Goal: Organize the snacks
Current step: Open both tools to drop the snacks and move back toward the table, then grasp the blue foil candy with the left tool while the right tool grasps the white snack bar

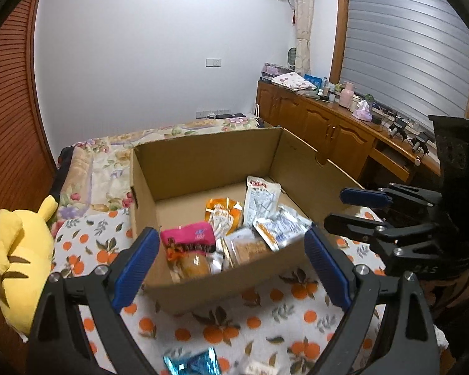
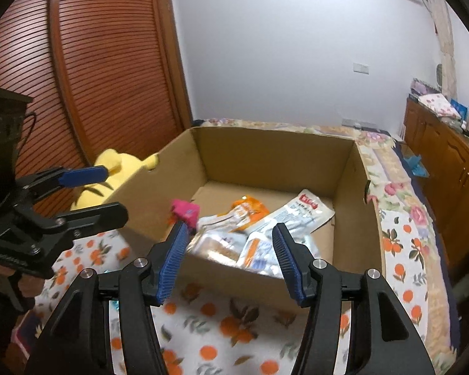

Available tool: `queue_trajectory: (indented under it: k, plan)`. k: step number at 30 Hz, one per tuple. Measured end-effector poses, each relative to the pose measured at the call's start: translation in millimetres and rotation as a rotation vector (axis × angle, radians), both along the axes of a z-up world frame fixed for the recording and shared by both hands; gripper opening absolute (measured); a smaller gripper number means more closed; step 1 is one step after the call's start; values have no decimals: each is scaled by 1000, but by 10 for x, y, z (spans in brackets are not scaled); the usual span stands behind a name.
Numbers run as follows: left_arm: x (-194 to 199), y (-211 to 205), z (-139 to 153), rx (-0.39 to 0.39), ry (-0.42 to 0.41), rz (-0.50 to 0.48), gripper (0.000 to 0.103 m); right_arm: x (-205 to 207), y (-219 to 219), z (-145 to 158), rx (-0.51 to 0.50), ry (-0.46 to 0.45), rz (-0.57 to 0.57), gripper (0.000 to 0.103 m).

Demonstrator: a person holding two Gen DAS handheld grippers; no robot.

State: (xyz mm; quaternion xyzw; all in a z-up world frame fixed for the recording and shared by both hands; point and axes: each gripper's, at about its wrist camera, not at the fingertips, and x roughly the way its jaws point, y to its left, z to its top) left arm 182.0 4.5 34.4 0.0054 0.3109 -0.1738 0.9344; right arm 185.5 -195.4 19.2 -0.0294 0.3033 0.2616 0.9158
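Both the left claw (image 1: 231, 262) and right claw (image 2: 228, 261) hang spread, empty; the blue packet (image 1: 192, 364) beneath them risks being overlooked outside the box (image 1: 228, 278).

Beyond the parted, empty fingers of the right gripper (image 2: 228, 261) sits the cardboard box (image 2: 265, 156), snack packets (image 2: 253, 228) piled inside.
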Motion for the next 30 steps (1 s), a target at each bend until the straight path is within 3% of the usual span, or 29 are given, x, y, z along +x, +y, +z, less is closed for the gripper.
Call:
queue_trajectory:
  k: [11, 30]
  plan:
    - [-537, 234, -197, -15, 26, 17, 94, -595, 180, -124, 8, 11, 75, 58]
    - [-593, 558, -1106, 43, 152, 121, 94, -747, 760, -868, -91, 142, 196, 53]
